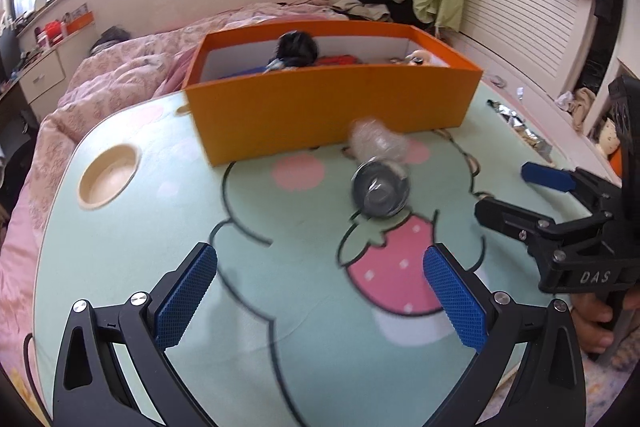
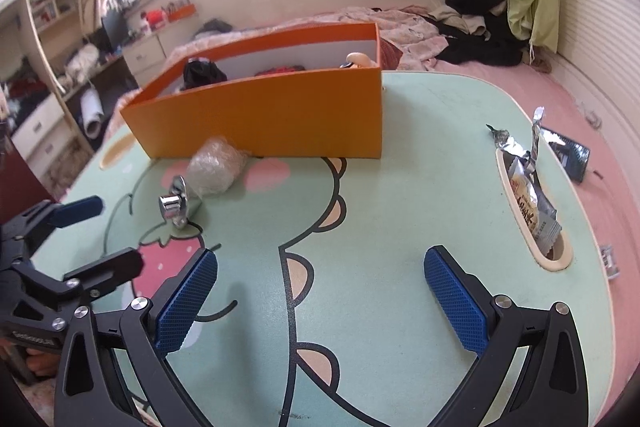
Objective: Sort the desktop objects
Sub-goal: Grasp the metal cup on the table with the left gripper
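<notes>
An orange box (image 1: pixel 328 107) (image 2: pixel 264 115) stands at the far side of the green cartoon table (image 1: pixel 160 227) (image 2: pixel 400 211), with dark and red items inside. In front of it lie a bubble-wrap bundle (image 1: pixel 376 141) (image 2: pixel 216 167) and a shiny metal disc with a knob (image 1: pixel 380 193) (image 2: pixel 176 203). My left gripper (image 1: pixel 320 291) is open above the table, short of the disc, and shows again in the right wrist view (image 2: pixel 104 235). My right gripper (image 2: pixel 320 291) is open over the table's middle; from the left wrist camera it appears at the right (image 1: pixel 512 191).
A slot (image 2: pixel 556 255) in the table's right edge holds foil snack wrappers (image 2: pixel 528 195). A round cup recess (image 1: pixel 108 175) sits at the table's left. A pink quilted bed (image 1: pixel 120 79) surrounds the table; clothes (image 2: pixel 480 27) are piled behind. A dark packet (image 2: pixel 572 155) lies on the bed.
</notes>
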A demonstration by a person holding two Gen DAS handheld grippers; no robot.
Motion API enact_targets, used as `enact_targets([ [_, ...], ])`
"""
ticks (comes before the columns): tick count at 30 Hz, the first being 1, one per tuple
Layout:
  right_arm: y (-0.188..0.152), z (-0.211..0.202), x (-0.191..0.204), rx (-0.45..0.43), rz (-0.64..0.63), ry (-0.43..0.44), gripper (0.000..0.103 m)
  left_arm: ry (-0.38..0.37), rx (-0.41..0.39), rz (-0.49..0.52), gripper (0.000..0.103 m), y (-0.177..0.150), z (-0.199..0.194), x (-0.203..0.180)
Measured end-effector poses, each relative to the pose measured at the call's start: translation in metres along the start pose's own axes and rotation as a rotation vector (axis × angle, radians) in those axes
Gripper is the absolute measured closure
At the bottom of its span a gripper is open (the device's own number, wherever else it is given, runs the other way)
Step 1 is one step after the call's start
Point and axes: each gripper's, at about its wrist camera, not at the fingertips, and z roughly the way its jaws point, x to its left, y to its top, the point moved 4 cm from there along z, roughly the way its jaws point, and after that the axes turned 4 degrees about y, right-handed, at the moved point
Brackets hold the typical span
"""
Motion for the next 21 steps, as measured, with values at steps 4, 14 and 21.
enact_targets([
  [4, 0.003, -0.003, -0.01, -0.018, 0.053, -0.037, 0.0, -0.067, 0.006, -0.002, 0.0, 0.022, 0.011, -0.011],
  [14, 0.002, -0.007, -0.011, -0.024, 0.062, -0.046, 0.0, -0.019, 0.04, -0.006, 0.057, 0.038, 0.042, -0.014],
  [21, 0.002, -0.006, -0.014, -0.021, 0.06, -0.048, 0.0, -0.025, -0.018, -0.058, 0.065, 0.016, 0.015, 0.002],
])
